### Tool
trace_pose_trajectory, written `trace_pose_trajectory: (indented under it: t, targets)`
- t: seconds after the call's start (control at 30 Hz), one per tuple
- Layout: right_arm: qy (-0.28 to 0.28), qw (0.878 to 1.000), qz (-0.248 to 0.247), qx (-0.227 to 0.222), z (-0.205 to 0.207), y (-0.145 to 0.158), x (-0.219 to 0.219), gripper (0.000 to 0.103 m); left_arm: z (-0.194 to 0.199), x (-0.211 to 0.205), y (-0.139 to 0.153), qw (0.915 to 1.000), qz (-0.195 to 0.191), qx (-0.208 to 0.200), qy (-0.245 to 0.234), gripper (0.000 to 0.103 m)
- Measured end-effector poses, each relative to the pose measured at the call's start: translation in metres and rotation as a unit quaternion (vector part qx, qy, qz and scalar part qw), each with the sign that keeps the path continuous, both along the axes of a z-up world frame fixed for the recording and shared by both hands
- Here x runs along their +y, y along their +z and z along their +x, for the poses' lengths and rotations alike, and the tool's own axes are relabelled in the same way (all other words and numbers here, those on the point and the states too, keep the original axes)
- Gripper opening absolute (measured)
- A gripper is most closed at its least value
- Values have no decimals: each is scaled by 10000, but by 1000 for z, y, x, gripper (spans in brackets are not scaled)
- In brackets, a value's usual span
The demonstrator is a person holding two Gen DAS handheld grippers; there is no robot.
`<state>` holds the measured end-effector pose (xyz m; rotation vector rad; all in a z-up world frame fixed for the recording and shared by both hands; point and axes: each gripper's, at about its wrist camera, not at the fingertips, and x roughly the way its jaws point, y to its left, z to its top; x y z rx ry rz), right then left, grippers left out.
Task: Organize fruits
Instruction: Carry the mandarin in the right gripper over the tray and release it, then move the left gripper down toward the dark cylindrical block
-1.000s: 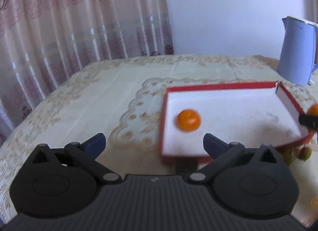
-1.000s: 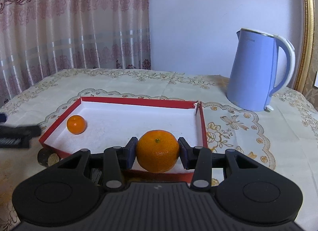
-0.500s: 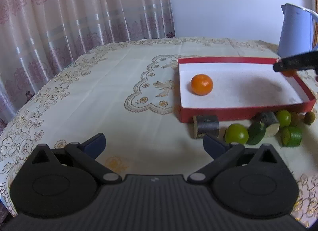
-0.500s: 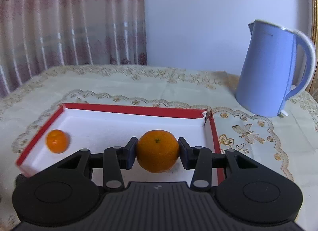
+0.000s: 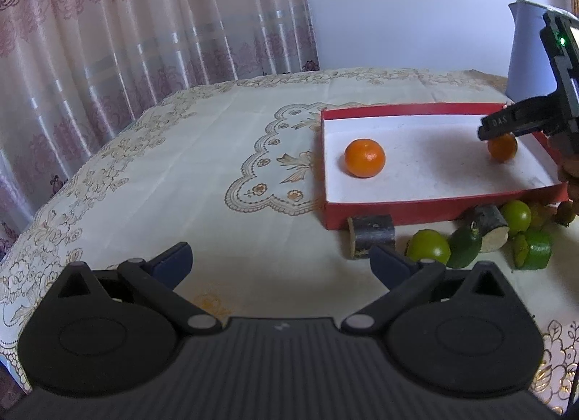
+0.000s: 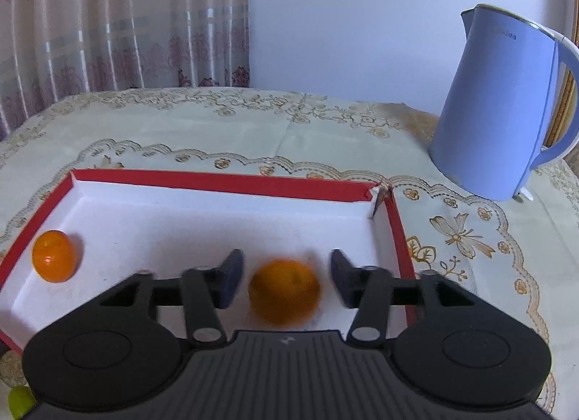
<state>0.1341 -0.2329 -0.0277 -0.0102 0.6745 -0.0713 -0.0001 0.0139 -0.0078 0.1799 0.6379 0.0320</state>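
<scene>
Orange [image 6: 284, 289] sits blurred between the just-opened right hand-held gripper [image 6: 286, 277] jaws, may roll across the red tray [image 6: 224, 181]; left hand-held gripper [image 5: 280, 261] open, empty.

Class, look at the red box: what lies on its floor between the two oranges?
Nothing: in both wrist views the white floor of the red box is bare between the left orange and the right orange.

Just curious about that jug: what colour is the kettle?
Pale blue kettle, with a white-edged handle; clearest in the right wrist view.

Matt cloth tablecloth [image 5: 188, 181], seemingly cardboard red tray [image 5: 427, 208], smooth plastic kettle [image 6: 499, 109], glossy oranges [image 5: 364, 158]
</scene>
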Motion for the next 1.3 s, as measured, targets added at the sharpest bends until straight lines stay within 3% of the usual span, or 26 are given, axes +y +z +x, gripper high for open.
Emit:
trace_pose_trajectory:
  t: [0.23,0.27,0.33,0.4,0.47,0.57,0.63,0.77,0.9,1.0,1.07,1.3]
  targets:
    - [4,10000,-65,-17,-10,12,1,69,3,-6,-1,10000,-2,39,-8,103]
    - [27,10000,-64,7,-15,14,1,72,3,-6,-1,10000,-24,34,-8,103]
    - [152,9998,-146,71,-28,20,4,88,3,-7,-1,10000,-78,39,-20,103]
    - [193,9995,-231,8,-49,27,6,94,4,-7,-1,9999,-116,61,-11,103]
    - [148,9999,-71,3,-67,32,1,102,5,-6,-1,9998,-167,71,0,103]
    - [-35,9986,518,-32,-97,37,-13,103,10,1,-1,9993,-349,119,62,103]
    - [-83,9967,755,-290,-119,37,-22,103,16,6,-1,9984,-515,202,68,103]
    - [-109,9960,82,-883,-155,32,-13,103,25,6,0,9960,-830,338,-55,103]
    - [178,9967,-322,-721,-166,23,-2,103,34,-8,0,9953,-846,418,-233,103]
    - [161,9956,-350,-857,-179,20,-1,103,44,-20,-1,9951,-816,490,-271,103]
    - [130,9952,-346,-907,-183,21,-2,103,51,-25,-3,9953,-743,592,-188,96]
    - [-48,9921,-838,-928,-189,23,-3,103,70,-33,-15,9932,-638,976,-70,89]
